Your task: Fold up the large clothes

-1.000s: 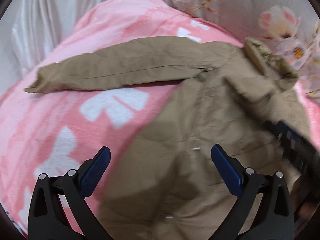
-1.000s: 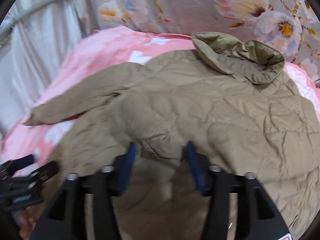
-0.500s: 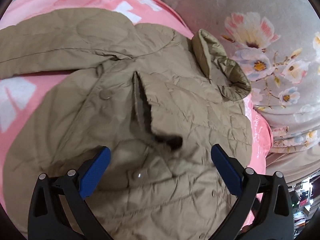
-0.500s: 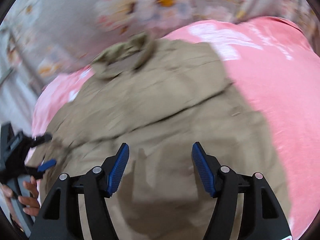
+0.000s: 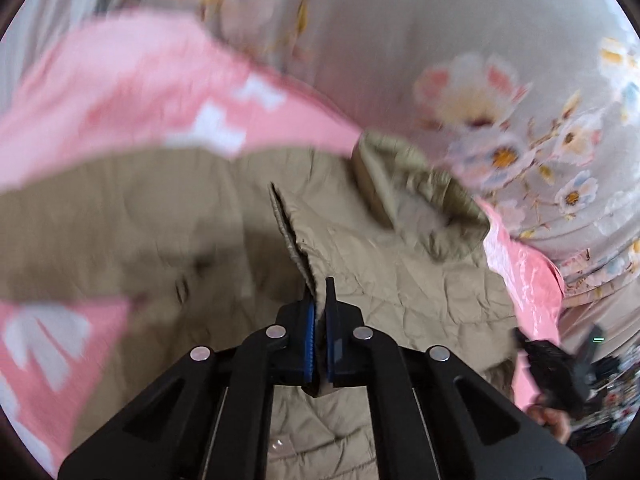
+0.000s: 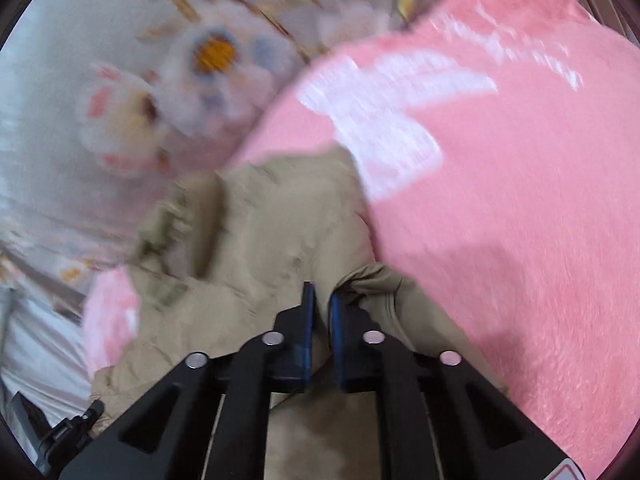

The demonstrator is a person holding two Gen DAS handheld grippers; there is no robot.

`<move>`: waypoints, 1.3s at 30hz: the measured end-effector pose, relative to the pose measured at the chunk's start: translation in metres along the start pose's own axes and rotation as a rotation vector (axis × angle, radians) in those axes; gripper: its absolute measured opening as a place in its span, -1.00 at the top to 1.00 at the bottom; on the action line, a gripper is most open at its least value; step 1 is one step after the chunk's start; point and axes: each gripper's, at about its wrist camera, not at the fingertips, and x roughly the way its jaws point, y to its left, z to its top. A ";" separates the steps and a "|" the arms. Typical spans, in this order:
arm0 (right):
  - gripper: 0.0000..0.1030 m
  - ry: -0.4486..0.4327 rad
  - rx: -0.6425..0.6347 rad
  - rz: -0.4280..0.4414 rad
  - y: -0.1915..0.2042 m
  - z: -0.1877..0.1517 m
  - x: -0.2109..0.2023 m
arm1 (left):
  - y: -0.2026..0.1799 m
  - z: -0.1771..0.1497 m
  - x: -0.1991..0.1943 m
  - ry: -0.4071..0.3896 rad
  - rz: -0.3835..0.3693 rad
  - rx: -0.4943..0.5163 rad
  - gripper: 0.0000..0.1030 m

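While I am watching the left wrist view, my left hand-held gripper [image 5: 319,300] is pinching the jacket [image 5: 400,288] by its open front edge, low in the centre; the garment is lying on the pink blanket [image 5: 132,88]. Across in the right wrist view, my right hand-held gripper [image 6: 322,312] is closing on a bunched fold at lower centre. I am judging this the grasping step; next, both hands should be lifting together.

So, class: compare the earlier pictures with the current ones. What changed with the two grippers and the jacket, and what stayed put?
Both grippers went from open to closed: the left gripper now pinches the jacket by its front edge, and the right gripper is closing on a fold of it. The pink blanket stays spread beneath.
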 end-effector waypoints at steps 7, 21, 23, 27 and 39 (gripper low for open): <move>0.93 0.119 -0.148 -0.193 -0.006 -0.039 0.040 | 0.017 -0.049 0.059 0.136 0.179 0.084 0.93; 0.61 0.085 -0.248 -0.329 0.011 -0.052 0.010 | 0.015 -0.067 0.055 0.075 0.211 0.179 0.79; 0.59 0.018 -0.307 -0.303 0.034 -0.061 -0.019 | 0.015 -0.064 0.032 0.047 0.260 0.199 0.48; 0.57 -0.010 -0.446 -0.187 0.094 -0.080 -0.036 | 0.010 -0.047 -0.028 -0.116 0.312 0.143 -0.07; 0.70 0.225 -0.572 -0.086 0.158 -0.153 0.054 | -0.020 -0.069 0.063 0.092 0.265 0.186 -0.06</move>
